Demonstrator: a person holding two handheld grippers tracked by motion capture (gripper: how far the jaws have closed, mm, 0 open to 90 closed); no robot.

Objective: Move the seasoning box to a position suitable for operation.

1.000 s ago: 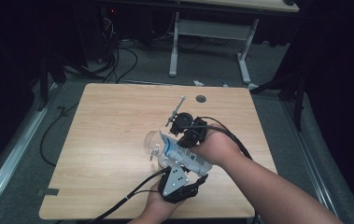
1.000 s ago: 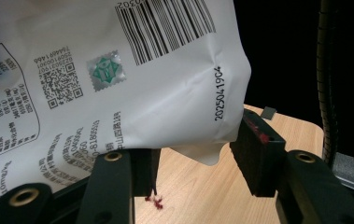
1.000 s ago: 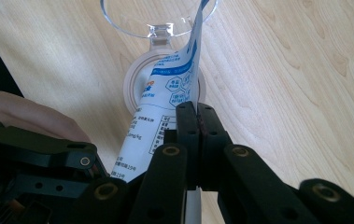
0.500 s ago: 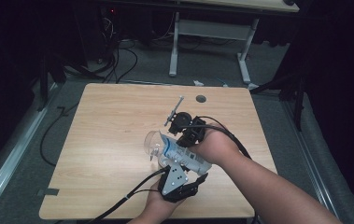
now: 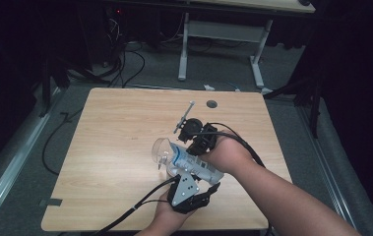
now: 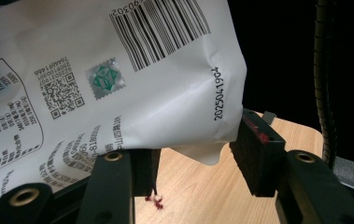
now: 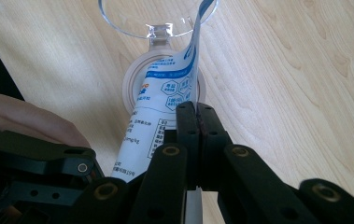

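At the centre of the high view, a soft white-and-blue printed plastic pouch (image 5: 190, 164) tips into a clear plastic cup (image 5: 160, 150). The right gripper (image 7: 196, 114) pinches its edge; the left gripper (image 6: 195, 161) clamps its crumpled body.

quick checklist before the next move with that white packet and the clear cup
1. Right tongs pinched shut on the white packet's edge: ok.
2. Left tongs gripping the packet's other end: the packet lies between the pads, one pad touching it, but a firm hold: cannot tell.
3. Packet's end at the clear cup: its corner reaches the cup's rim: ok.
4. Packet already torn open: cannot tell.
5. Cup upright and steady: it lies tipped with its round foot toward the right gripper view: not ok.
6. Table free of spills around the cup: ok.
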